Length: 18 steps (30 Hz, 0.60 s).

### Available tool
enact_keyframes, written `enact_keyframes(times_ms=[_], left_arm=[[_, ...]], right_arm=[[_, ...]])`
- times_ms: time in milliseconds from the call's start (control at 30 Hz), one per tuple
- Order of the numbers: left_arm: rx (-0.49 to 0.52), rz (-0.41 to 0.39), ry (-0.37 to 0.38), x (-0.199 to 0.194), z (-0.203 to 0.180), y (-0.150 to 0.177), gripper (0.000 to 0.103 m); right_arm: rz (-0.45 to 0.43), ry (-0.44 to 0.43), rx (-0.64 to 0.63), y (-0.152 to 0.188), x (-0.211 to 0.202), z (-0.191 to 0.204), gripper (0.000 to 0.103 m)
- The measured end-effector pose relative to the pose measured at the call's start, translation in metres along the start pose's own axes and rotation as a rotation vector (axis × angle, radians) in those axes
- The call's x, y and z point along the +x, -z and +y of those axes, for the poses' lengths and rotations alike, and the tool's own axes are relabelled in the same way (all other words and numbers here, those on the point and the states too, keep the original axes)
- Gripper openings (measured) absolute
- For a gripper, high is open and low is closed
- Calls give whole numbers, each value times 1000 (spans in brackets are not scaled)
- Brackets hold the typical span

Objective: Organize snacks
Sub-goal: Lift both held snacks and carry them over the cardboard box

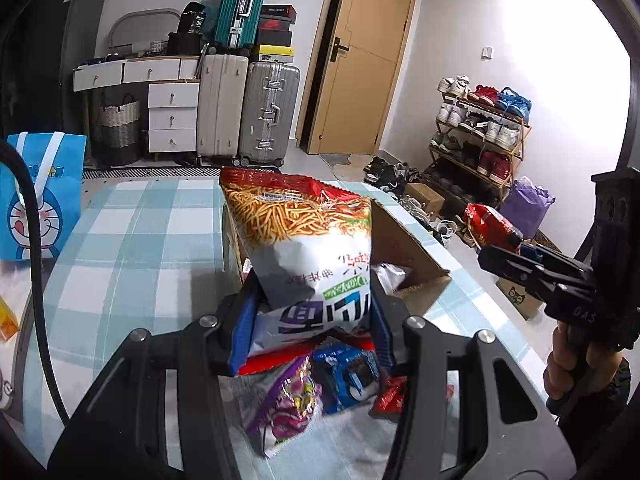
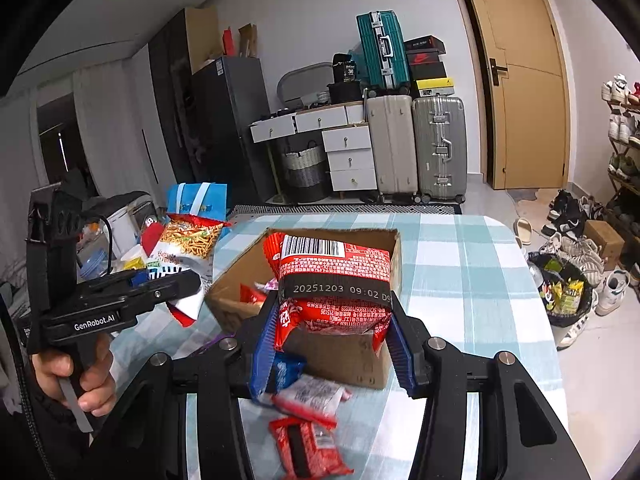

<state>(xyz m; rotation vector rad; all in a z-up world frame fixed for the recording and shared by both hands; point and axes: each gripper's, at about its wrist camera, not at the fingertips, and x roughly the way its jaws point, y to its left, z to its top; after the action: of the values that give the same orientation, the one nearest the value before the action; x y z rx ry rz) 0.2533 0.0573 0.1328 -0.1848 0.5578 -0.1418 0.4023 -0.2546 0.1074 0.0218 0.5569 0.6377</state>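
Note:
My left gripper point(image 1: 312, 332) is shut on a white-and-red noodle snack bag point(image 1: 304, 240), held upright above the table in front of an open cardboard box point(image 1: 404, 240). My right gripper point(image 2: 332, 336) is shut on a red snack packet point(image 2: 332, 276) with a barcode, held over the same cardboard box point(image 2: 344, 356). Each gripper shows in the other's view: the left gripper point(image 2: 176, 292) with its noodle snack bag point(image 2: 184, 248), the right gripper point(image 1: 504, 256) with its red snack packet point(image 1: 488, 220). Loose packets lie below: a purple one point(image 1: 288, 404), a blue one point(image 1: 348, 376) and red ones point(image 2: 308, 444).
The table wears a blue-and-white checked cloth point(image 1: 140, 232). A blue cartoon bag point(image 1: 36, 200) stands at its left. Beyond are suitcases point(image 1: 248, 112), white drawers point(image 1: 172, 116), a wooden door point(image 1: 360, 60), a shoe rack point(image 1: 480, 132) and a bin of wrappers point(image 2: 564, 292).

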Motion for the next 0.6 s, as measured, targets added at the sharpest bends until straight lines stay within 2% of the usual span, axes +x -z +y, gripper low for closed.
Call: enact_keyframes(times_ms=[267,600], left_arm=[[13,-7,-34,29,12,-15,46],[27,28,-51,72,10,-22,46]], right_arm=[[18,5,-4,-19,29,-5,50],[55,-6,0,-25,74,-11,50]])
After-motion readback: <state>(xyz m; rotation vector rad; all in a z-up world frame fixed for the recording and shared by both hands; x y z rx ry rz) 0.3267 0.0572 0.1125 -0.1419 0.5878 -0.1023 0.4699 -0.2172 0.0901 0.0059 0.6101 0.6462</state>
